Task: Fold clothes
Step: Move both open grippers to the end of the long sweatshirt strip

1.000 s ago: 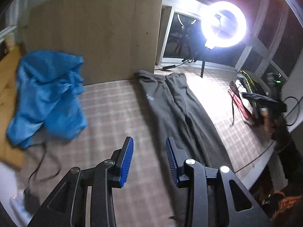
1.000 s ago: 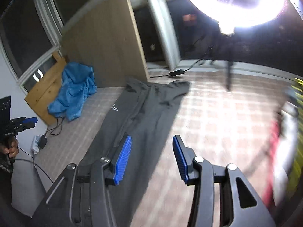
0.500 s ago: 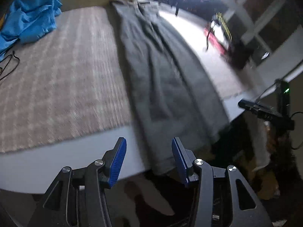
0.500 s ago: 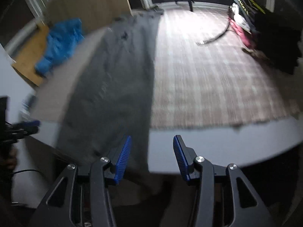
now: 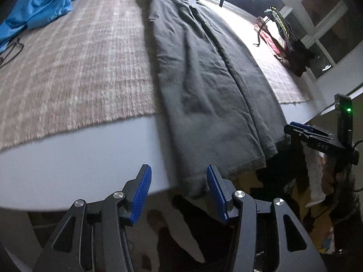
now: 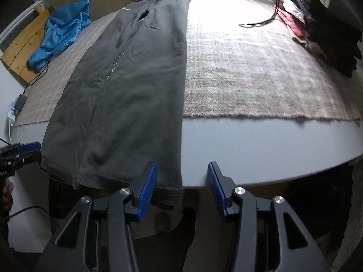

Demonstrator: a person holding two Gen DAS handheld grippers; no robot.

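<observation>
White bench with plaid cloth on top, grey trousers laid lengthwise across it, leg hems hanging over near edge. Blue garment bunched at far left, clothes pile at far right. Versus a second ago: both views tilted down from the far wall and ring light to near bench edge, hems now close. Left gripper fingers just been opening, now about half apart, left leg hem showing between them, not pinched. Right gripper fingers about half apart, much as before, right leg hem edge just beyond left finger, nothing gripped.
</observation>
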